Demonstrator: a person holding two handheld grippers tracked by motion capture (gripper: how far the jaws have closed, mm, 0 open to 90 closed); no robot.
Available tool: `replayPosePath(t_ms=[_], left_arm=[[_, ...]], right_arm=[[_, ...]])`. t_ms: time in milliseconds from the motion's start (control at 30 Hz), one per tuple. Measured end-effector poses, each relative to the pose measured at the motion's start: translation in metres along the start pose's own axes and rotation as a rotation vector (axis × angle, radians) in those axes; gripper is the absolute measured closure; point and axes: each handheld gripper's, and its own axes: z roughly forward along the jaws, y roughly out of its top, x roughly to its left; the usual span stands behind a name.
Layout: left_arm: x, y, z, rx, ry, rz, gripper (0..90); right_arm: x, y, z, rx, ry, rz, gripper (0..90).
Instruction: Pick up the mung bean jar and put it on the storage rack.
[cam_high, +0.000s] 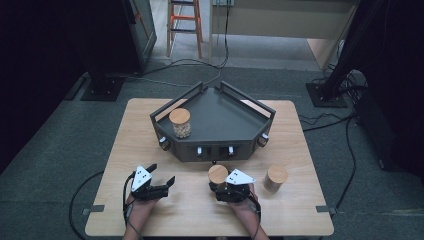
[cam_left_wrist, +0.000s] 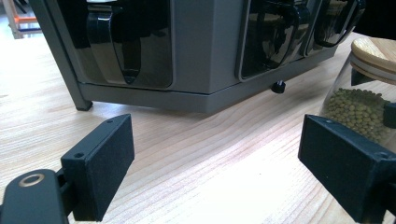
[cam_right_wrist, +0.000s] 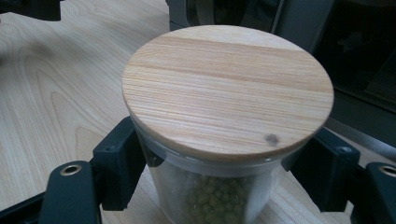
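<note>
Right hand-held gripper clamped on a glass jar of green lentils, pads pressing the glass wall on both sides just under the wooden lid; jaws closed down onto it. Jar stands upright on the tabletop, long axis vertical, lid facing up, base on the wood. In the high view the jar sits at the near-centre of the tabletop, just in front of the dark angular tray stand, close to its front face but apart from it. Left hand-held gripper open, jaws spread wide with nothing between them, low over bare wood at near left, pointing toward the stand; in the left gripper view its pads frame bare tabletop and the held jar shows at the right edge, lentils visible through the glass. Second jar with pale contents stands upright on the stand's upper deck at its left side, wooden lid up. Third jar stands upright on the tabletop right of the right hand-held gripper, near but not touching; contents hard to tell. Stand front carries small knobs and dark glossy scoop-like handles. Cables trail over the grey floor beyond the tabletop.
</note>
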Motion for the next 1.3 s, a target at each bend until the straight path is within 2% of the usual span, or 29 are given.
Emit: replayPosePath(t_ms=[300,600,800,1033,1300], left_arm=[[0.0,0.0,0.001,0.003,-0.002,-0.001,10.6],[0.0,0.0,0.0,0.002,-0.003,-0.004,10.6],[0.0,0.0,0.001,0.002,-0.004,-0.003,10.6],[0.0,0.0,0.001,0.002,-0.005,-0.003,10.6],[0.0,0.0,0.0,0.002,-0.004,-0.005,10.6]], right_arm=[[0.001,0.002,-0.003,-0.008,-0.023,0.003,25.0],[-0.004,0.016,-0.009,-0.018,-0.025,0.004,25.0],[-0.003,0.025,-0.011,0.0,-0.038,0.007,25.0],[0.002,0.037,-0.016,0.005,-0.039,-0.025,25.0],[-0.004,0.054,-0.023,-0.006,-0.03,-0.029,25.0]])
